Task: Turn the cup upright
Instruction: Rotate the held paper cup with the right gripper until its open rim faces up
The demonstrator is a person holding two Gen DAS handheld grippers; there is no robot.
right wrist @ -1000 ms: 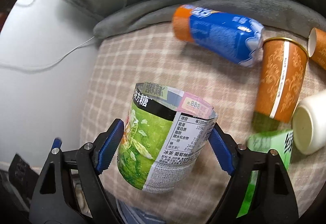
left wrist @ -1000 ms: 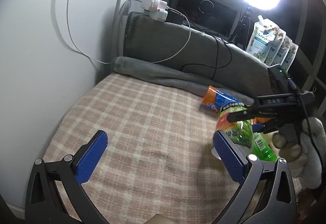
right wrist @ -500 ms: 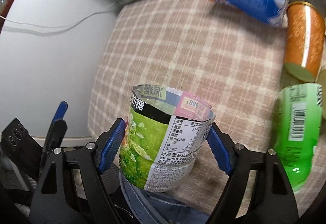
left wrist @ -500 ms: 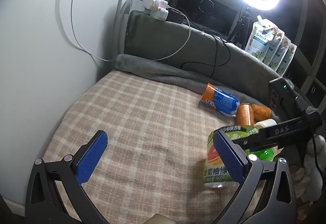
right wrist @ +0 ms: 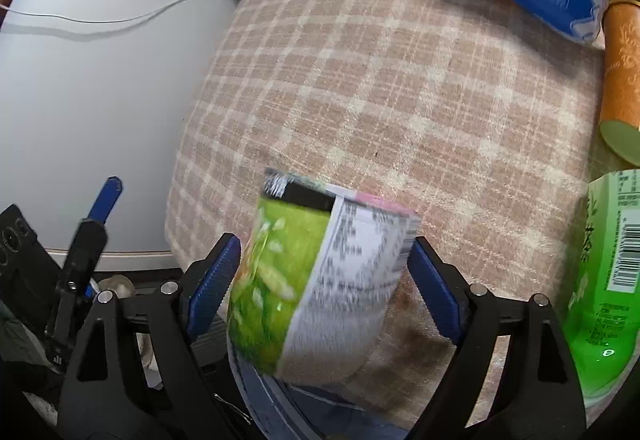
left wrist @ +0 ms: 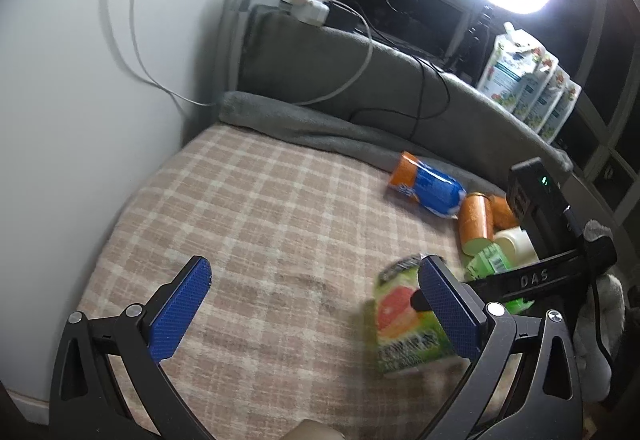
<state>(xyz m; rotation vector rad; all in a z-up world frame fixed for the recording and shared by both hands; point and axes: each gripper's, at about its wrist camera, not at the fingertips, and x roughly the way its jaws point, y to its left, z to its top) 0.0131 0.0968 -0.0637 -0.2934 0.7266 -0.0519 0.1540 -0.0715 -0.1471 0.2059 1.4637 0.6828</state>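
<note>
The right gripper has lowered the cup to the bed; it now stands upright, fingers loosening around it. The left gripper stays wide open, empty.

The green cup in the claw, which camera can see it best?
The right wrist camera. There the green cup fills the middle, between the two pads of the right claw, though it looks blurry. The left wrist camera shows the same cup only at the side, blurry and partly hidden behind the left claw, which is open.
</note>
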